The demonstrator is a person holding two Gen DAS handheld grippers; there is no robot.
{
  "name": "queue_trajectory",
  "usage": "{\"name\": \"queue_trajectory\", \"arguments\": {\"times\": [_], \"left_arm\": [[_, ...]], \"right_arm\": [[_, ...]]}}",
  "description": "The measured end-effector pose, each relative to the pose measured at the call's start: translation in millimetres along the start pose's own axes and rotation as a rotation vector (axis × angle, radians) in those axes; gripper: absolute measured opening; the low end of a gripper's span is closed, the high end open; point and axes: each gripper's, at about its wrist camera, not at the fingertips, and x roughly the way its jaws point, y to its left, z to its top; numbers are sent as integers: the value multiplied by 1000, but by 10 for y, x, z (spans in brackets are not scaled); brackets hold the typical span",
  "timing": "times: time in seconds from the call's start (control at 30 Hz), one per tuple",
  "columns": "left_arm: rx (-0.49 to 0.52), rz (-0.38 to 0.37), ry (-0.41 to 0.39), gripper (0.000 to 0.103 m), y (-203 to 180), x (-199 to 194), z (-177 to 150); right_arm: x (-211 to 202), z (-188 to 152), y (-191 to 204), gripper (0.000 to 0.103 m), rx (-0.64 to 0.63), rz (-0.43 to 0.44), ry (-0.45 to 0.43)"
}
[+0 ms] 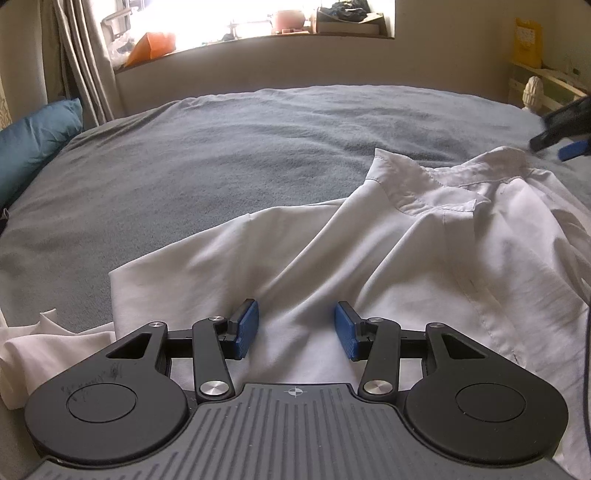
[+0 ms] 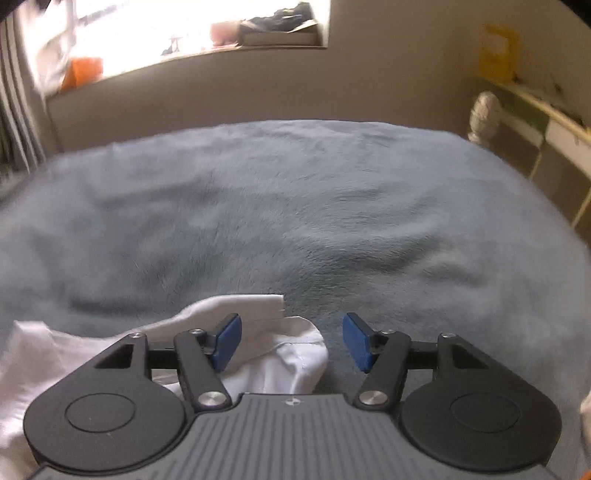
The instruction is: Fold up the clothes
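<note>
White shirt (image 1: 369, 258) on the bed (image 1: 221, 155) — soft, limp (best pinched by the collar (image 1: 417, 184)); left tongs (image 1: 296, 330) and right tongs (image 2: 291, 341) spread, empty.

Home bedroom: bed (image 1: 229, 147), pillow (image 1: 37, 144), curtain (image 1: 85, 55), cluttered windowsill (image 1: 258, 35).

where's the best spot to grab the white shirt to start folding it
Probably the shirt by its near left edge, coming in from the left over the blanket. That edge lies flat and free there, with a clear corner, while the collar end is rumpled. The left gripper stands open above the cloth, nearest to it.
</note>
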Motion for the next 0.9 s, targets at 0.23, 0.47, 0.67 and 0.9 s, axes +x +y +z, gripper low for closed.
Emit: {"name": "queue_trajectory", "arguments": {"times": [0.23, 0.47, 0.67, 0.9], "left_arm": [[-13, -7, -7, 46, 23, -2, -10], [-72, -59, -16, 46, 162, -114, 0], [-126, -95, -130, 65, 568, -409, 177], [-44, -109, -35, 68, 690, 88, 581]], "right_arm": [[-449, -122, 204, 46, -65, 419, 180], [98, -518, 715, 41, -232, 248, 376], [-266, -285, 819, 43, -164, 321, 246], [-164, -127, 1071, 48, -108, 370, 229]]}}
